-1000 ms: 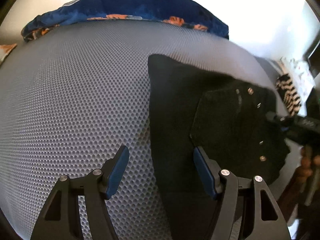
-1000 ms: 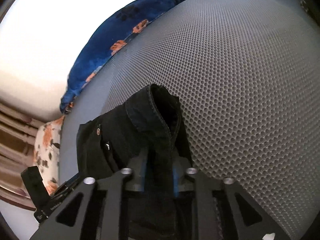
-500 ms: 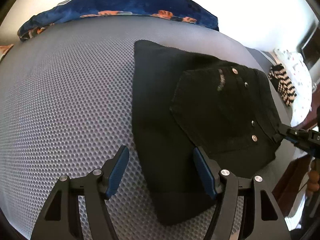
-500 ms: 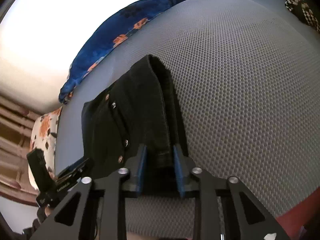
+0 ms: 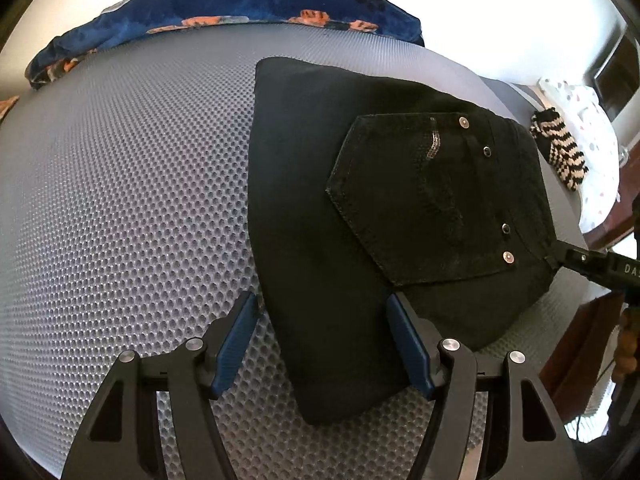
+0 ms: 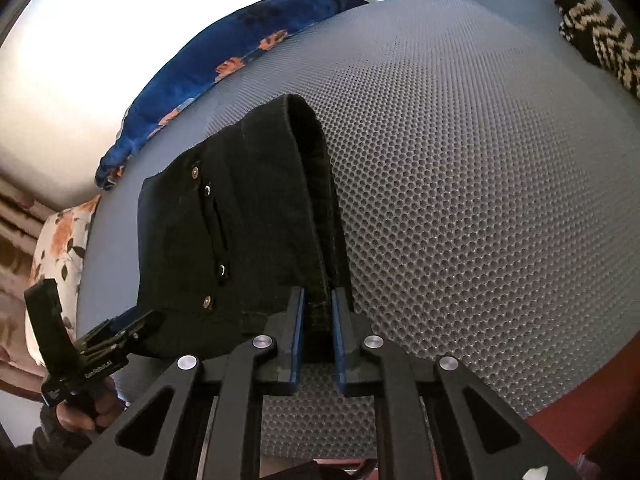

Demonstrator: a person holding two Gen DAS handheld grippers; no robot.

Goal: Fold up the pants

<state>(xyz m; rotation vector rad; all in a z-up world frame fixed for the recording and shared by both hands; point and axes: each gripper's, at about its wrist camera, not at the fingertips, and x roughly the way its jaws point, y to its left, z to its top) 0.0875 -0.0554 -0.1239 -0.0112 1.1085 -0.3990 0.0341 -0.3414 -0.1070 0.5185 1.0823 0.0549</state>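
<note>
Black jeans [image 5: 360, 208] are lying folded small on the grey mesh mat [image 5: 120, 200]; the right claw [image 6: 319, 312] is pinching their waistband edge; the left claw [image 5: 320, 344] is hovering wide over the near fold; releasing and smoothing likely comes next.

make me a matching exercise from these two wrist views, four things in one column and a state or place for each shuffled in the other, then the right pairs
Column one:
1. left tool
2. right tool
3. black pants
4. striped knit item

Column two:
A. folded, back pocket facing up on the grey mat
B. shut on the thick edge of the dark fabric
C. lying at the far right edge of the mat
D. open, jaws spread over the near part of the fabric

Pairs: 1-D, 2-B, 3-A, 4-C
</note>
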